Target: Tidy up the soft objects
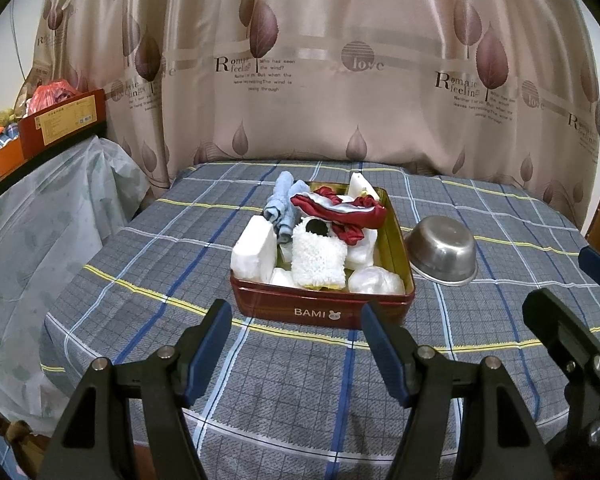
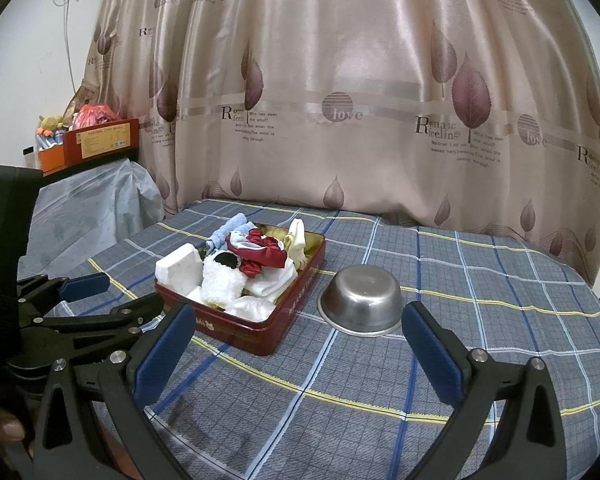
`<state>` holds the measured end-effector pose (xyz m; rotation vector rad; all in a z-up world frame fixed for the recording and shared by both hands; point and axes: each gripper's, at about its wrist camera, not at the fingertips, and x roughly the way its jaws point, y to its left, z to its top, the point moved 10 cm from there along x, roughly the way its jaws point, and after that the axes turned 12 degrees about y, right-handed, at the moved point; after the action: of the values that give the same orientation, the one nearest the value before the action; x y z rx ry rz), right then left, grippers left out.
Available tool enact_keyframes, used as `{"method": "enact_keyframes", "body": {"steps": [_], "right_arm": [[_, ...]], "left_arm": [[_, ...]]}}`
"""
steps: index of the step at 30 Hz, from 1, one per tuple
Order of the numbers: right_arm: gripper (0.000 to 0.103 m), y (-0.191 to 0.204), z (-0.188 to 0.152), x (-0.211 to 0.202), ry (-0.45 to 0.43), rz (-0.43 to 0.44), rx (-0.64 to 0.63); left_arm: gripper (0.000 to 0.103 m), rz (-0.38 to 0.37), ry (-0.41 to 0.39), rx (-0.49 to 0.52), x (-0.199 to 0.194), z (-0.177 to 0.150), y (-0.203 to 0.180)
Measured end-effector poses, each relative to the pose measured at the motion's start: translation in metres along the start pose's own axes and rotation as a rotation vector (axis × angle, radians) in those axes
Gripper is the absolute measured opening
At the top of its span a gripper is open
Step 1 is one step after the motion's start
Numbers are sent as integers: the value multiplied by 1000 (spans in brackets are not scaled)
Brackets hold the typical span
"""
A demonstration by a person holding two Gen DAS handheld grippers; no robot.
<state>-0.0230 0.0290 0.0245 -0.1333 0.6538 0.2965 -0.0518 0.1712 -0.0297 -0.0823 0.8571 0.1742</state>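
Brimming red tin point(image 1: 324, 312) of soft cloths point(image 1: 318, 258), upturned steel bowl point(image 2: 362, 298) beside, both hand-held grippers point(image 1: 296, 344) point(image 2: 300, 356) wide open, empty

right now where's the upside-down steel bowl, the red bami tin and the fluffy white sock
upside-down steel bowl point(image 2: 362, 294), right wrist view, on its side wall
red BAMI tin point(image 1: 320, 312), left wrist view, on its front wall near the lettering
fluffy white sock point(image 1: 318, 260), left wrist view, on its middle

We hold the left hand-held gripper point(image 1: 296, 348) and the right hand-held gripper point(image 2: 298, 354) level and side by side, jaws spread wide (both empty).
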Motion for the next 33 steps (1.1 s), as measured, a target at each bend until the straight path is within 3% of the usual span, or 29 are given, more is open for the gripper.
{"method": "enact_keyframes", "body": {"steps": [21, 27, 33], "right_arm": [[102, 0, -2, 0, 3, 0, 0], [102, -1, 1, 1, 2, 2, -1], [102, -4, -4, -3, -1, -2, 11]], "left_arm": [[69, 15, -8, 7, -4, 3, 1], [74, 61, -45, -8, -9, 6, 5], [74, 21, -51, -28, -16, 10, 4]]}}
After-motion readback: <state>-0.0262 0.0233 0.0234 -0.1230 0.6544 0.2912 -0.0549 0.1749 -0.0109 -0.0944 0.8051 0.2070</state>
